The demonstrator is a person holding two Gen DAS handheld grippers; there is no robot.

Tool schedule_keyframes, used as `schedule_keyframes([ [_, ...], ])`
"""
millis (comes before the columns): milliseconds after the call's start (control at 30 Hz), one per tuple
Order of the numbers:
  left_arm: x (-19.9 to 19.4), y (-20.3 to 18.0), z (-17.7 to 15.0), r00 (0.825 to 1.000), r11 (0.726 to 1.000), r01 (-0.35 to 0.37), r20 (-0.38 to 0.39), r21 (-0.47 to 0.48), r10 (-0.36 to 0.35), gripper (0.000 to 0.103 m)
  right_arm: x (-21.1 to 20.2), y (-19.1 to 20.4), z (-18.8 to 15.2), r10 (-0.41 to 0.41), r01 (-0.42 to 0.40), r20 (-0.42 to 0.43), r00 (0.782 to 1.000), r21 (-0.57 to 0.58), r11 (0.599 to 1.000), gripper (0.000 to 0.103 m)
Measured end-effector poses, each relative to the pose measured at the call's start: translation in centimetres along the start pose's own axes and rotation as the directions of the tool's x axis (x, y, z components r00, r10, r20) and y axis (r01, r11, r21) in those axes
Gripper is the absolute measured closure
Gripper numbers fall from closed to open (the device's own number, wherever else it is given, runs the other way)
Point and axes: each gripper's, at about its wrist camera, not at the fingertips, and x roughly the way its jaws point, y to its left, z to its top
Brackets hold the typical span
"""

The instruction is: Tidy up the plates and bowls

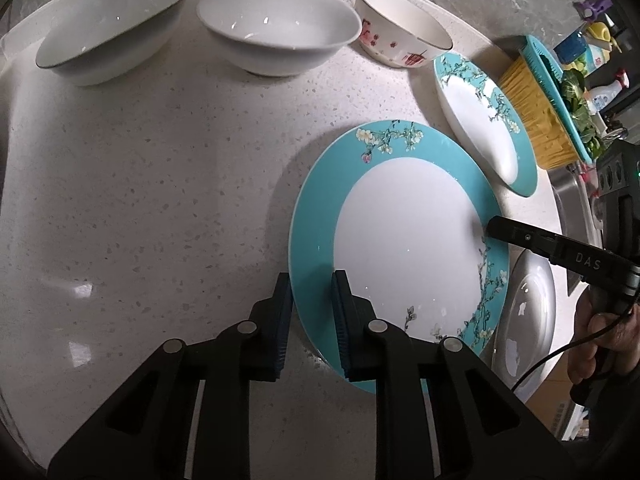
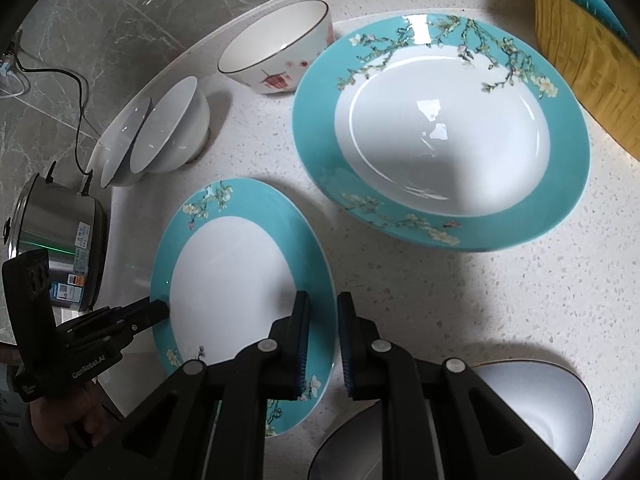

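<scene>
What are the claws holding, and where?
Nothing is gripped. The left claw and right claw each straddle opposite rims of the flat teal plate, jaws apart.

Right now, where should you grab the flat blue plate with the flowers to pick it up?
Grab the flat teal-rimmed plate by its wide rim, coming in from the sides. It lies flat on the countertop, so only the thin edge fits between jaws. The left gripper and right gripper already straddle opposite rims, jaws open.
</scene>
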Motion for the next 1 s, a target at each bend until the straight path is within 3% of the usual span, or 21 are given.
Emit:
schedule_keyframes([
  [433,-4.0,-4.5,-2.0,0.999,0.996,0.038,0.019,0.076,-0.040,0.086,-6.3,-1.0,-2.1,-0.011,0.009,0.092,0.996,0.020,1.000,0.087],
  [1000,-1.8,-17.3,-10.9,0.997,0.985,0.060,-0.054,0.160,-0.052,0.085,-11.4,-10.9,-9.6,-0.064,0.052,0.111,0.992,0.103,0.993,0.087],
])
